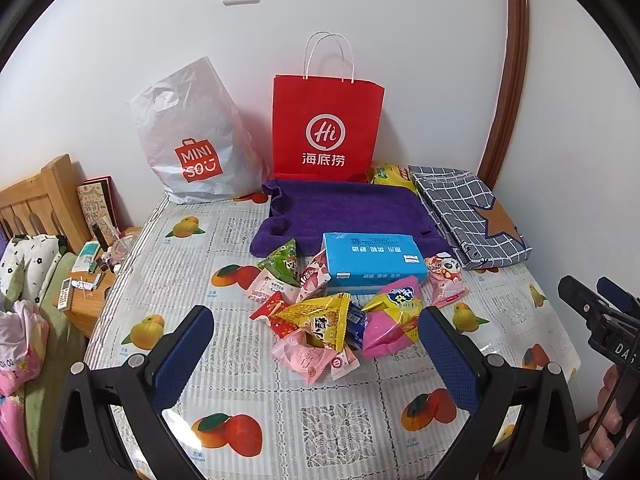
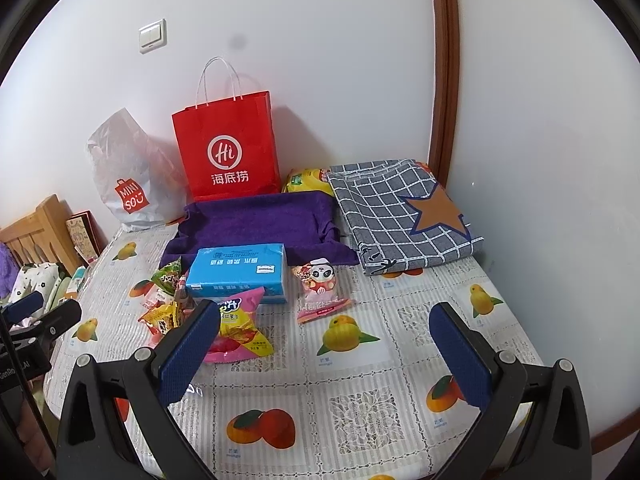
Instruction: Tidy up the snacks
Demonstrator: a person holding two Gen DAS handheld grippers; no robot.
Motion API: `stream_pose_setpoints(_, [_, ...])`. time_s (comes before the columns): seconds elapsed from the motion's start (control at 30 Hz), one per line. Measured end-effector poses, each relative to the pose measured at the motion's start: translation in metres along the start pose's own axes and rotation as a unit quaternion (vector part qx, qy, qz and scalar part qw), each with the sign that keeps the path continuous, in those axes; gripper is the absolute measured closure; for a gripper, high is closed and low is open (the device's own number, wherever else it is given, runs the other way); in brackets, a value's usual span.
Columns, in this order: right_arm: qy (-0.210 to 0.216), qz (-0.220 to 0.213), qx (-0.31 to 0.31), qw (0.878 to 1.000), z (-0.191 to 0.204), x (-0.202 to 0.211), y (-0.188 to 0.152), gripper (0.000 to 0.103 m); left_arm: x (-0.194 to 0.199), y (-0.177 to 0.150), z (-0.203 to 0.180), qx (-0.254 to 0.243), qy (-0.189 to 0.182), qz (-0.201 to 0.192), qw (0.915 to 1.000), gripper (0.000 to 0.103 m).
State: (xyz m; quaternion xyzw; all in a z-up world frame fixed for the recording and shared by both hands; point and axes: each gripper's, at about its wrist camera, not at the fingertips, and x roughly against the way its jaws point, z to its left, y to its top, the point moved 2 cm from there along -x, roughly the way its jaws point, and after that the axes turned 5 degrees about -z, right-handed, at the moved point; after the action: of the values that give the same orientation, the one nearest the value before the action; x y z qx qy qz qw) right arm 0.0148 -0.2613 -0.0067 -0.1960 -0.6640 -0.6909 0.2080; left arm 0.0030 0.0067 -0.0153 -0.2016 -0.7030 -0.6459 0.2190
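A pile of small snack packets (image 1: 320, 320) lies on the fruit-print tablecloth (image 1: 280, 420), with a yellow triangular packet (image 1: 320, 318) and a pink and yellow packet (image 1: 390, 322) on top. A panda packet (image 1: 446, 280) lies to the right, also in the right wrist view (image 2: 320, 292). My left gripper (image 1: 316, 344) is open and empty, just in front of the pile. My right gripper (image 2: 324, 344) is open and empty, to the right of the pile (image 2: 192, 312). The pink and yellow packet (image 2: 240, 330) is beside its left finger.
A blue tissue box (image 1: 372, 260) lies behind the pile on a purple towel (image 1: 348, 208). A red paper bag (image 1: 326, 128) and a white Miniso bag (image 1: 196, 140) stand against the wall. A folded checked cloth (image 1: 468, 216) lies at the right. A bed and nightstand (image 1: 84, 288) are left.
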Motion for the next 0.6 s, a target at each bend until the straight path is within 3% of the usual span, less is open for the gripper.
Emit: stream_pose_setpoints(0.6, [0.004,-0.003,0.007,1.0,0.0048,0.0013,0.001,0.0,0.0032,0.0031,0.0011,-0.004,0.0,-0.002,1.0,0.0])
